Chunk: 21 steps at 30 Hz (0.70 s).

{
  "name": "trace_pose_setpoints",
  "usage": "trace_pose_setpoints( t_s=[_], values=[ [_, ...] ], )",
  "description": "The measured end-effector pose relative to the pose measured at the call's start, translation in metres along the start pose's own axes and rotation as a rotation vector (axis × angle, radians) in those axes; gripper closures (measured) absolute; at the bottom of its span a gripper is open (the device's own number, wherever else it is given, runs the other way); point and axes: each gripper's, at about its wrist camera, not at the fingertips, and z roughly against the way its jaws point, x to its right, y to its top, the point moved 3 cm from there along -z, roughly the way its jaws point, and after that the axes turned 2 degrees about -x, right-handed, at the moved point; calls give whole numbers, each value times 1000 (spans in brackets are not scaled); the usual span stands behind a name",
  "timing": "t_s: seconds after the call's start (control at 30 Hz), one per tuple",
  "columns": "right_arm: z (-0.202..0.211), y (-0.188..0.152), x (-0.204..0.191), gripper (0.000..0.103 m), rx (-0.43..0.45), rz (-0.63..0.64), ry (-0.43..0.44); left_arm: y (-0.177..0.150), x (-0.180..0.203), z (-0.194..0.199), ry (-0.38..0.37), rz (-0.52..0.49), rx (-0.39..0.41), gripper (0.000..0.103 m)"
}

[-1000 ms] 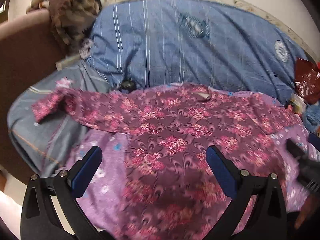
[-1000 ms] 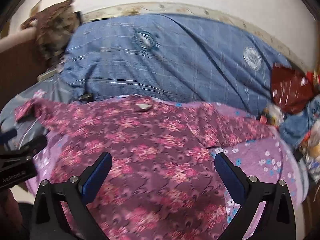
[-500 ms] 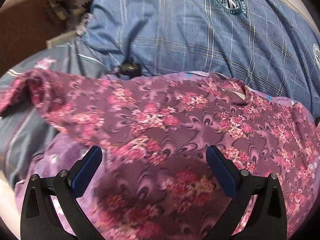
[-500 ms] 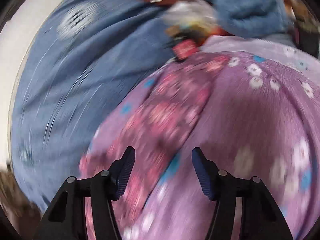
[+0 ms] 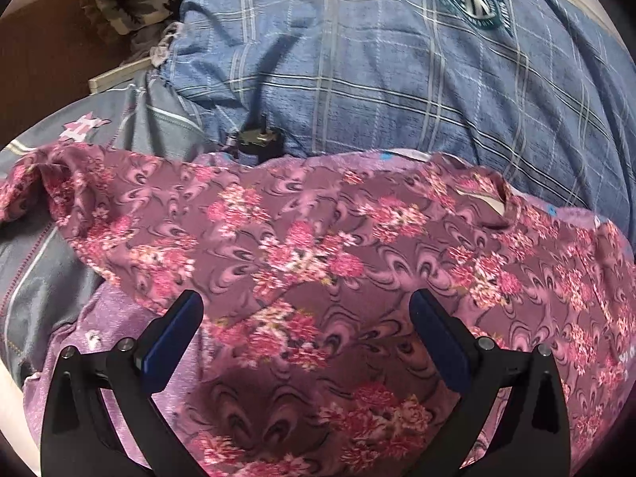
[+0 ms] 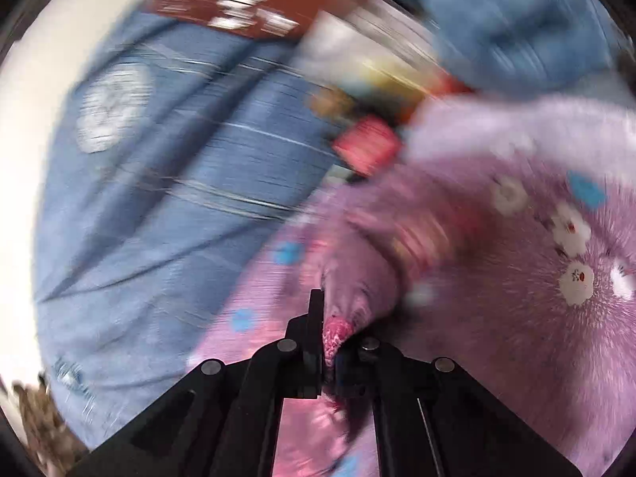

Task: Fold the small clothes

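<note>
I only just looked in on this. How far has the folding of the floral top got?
Nothing is folded yet: the floral top lies spread open, collar showing. In hand: the right gripper is shut on a pinch of it, while the left gripper hovers open above. Every fold is left.

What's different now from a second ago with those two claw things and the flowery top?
The right gripper swung away toward the flowery top's right sleeve, closed from wide open, and now pinches a fold of it. The left gripper moved in closer over the top but stayed open, holding nothing. The top still lies spread on the purple blanket.
</note>
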Motion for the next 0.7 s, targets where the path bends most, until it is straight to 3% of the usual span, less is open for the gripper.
trace_pose_setpoints(
  t_s=[0.17,0.27,0.47,0.6,0.63,0.67,0.7],
  values=[
    [56,-13,-100,100,42,140,197,4,-28,10,32,46,26,0],
    [79,-46,-182,100,8,242,306,10,-54,15,52,92,36,0],
    [82,-180,-315,100,-155,461,426,16,-119,22,113,223,34,0],
    [43,-303,-352,93,-317,591,342,16,-164,24,156,322,32,0],
    [32,-332,-354,84,-356,623,310,16,-173,24,160,345,29,0],
    [13,-372,-355,58,-410,689,263,15,-182,23,165,367,25,0],
    [0,-401,-353,43,-452,737,240,16,-190,23,171,387,21,0]
  ],
)
